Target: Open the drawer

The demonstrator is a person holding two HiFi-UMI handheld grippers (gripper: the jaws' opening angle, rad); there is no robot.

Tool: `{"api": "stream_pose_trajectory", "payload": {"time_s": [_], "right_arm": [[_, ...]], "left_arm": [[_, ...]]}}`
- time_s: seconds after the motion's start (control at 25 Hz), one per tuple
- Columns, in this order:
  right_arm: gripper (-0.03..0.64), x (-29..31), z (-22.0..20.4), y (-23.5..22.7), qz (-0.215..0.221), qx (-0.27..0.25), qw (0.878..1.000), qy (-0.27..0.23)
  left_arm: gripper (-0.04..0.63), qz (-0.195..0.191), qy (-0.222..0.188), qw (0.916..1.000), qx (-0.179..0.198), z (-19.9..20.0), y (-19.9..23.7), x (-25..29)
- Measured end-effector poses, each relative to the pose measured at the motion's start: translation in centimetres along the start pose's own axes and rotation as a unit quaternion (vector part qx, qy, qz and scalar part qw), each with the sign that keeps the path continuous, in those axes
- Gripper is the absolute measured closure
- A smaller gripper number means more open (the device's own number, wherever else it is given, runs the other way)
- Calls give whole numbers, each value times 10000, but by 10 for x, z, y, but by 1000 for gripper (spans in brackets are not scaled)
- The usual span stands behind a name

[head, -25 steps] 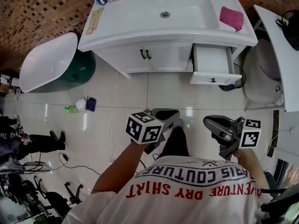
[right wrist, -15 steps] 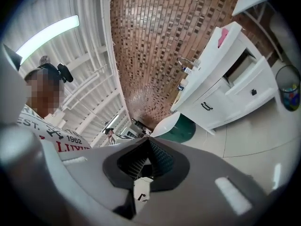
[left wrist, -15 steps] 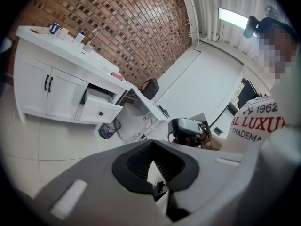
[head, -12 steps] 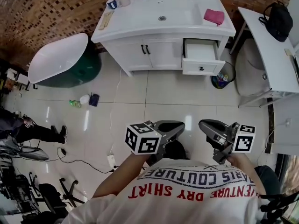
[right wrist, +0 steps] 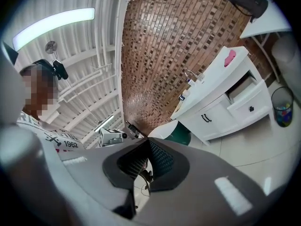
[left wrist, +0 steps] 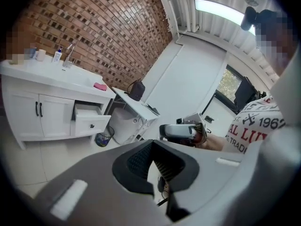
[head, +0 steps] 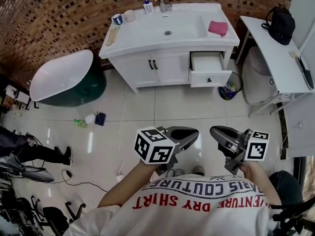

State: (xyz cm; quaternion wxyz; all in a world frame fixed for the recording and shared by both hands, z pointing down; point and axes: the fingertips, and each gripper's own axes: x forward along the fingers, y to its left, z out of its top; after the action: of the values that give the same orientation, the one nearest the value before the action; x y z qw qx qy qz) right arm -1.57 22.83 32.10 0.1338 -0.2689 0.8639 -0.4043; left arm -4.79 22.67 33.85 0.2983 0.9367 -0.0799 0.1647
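The white vanity (head: 162, 65) stands far off against the brick wall. Its right-hand drawer (head: 210, 69) is pulled out and shows an empty white inside. Both grippers are close to my body, well away from it. My left gripper (head: 195, 133) is shut on nothing, with the jaws meeting at the tips (left wrist: 153, 142). My right gripper (head: 214, 131) is also shut and empty (right wrist: 148, 140). The left gripper view shows the open drawer (left wrist: 89, 120) at left and the right gripper (left wrist: 181, 132) beside it. The drawer (right wrist: 247, 102) also shows in the right gripper view.
A white and green bathtub (head: 61, 75) lies left of the vanity. A bin (head: 229, 90) sits right of the drawer, beside a white table (head: 275, 58) with a black bag (head: 281, 23). A pink cloth (head: 218, 27) lies on the counter. Bottles (head: 88, 119) and a person's legs (head: 37, 154) are at left.
I have backed away from the vanity, which now looks smaller and farther. Both grippers stay shut near my chest. The drawer remains pulled out.
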Motion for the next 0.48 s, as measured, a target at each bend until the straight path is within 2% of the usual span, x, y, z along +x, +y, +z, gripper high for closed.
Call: {"api": "stream_pose_trajectory", "payload": {"time_s": [0.28, 0.48], "right_arm": [[611, 17, -22, 15, -83, -356, 9977, 570], [611, 22, -28, 21, -129, -336, 9974, 622]], "left_arm": [[607, 12, -308, 9990, -321, -2, 2, -32], [607, -47, -297, 9992, -250, -9, -4, -40]]}}
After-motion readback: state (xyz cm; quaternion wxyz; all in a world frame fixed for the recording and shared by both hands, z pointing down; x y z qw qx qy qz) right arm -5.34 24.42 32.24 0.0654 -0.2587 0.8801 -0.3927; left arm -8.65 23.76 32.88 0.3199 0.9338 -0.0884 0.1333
